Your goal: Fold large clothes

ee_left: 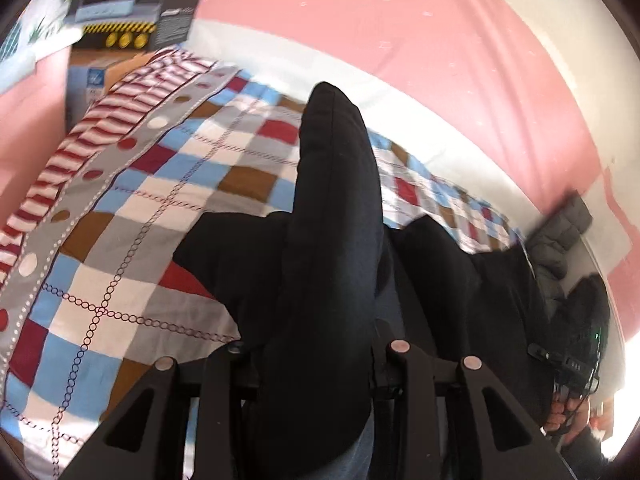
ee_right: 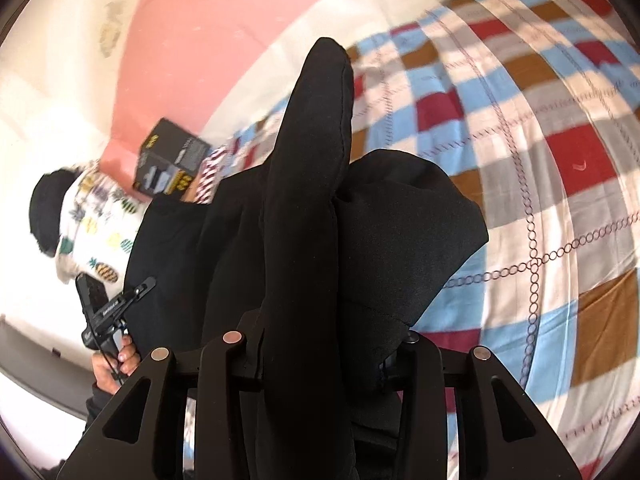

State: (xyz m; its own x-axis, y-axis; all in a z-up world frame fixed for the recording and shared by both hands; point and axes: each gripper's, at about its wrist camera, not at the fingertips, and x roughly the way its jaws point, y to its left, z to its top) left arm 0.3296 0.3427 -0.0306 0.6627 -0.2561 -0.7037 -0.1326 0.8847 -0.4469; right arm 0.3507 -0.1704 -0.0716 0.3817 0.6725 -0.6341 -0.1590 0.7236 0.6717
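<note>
Gripping a thick ridge of black cloth, the left gripper (ee_left: 320,356) sits at the bottom centre of its frame, its fingers clenched on the black garment (ee_left: 336,208), which rises from between them up the middle of the view. The right gripper (ee_right: 316,344) does the same in its own frame: a tall fold of the same black garment (ee_right: 308,200) stands up out of its closed fingers, with a looser flap hanging to the right of it.

Outward from the grippers, the rest of the garment drapes down onto the bed, whose checked bedspread (ee_left: 132,248) of red, blue, brown and grey squares fills the left of the left view and the right of the right view (ee_right: 540,168). A red-and-white striped border runs along the spread at upper left of the left view. A black printed box (ee_left: 136,0) stands at the top left there, against a pink wall (ee_left: 400,20). In the right view's lower left, a hand (ee_right: 114,364) holds the other gripper's handle, and a pineapple-print cloth (ee_right: 96,232) lies at the left edge.

As for progress, the garment looks bunched and lifted, not laid flat; no neat fold is visible. I judge the task to be early or mid-way: both grippers have a hold, and spreading, aligning and folding the cloth on the bed remain.
</note>
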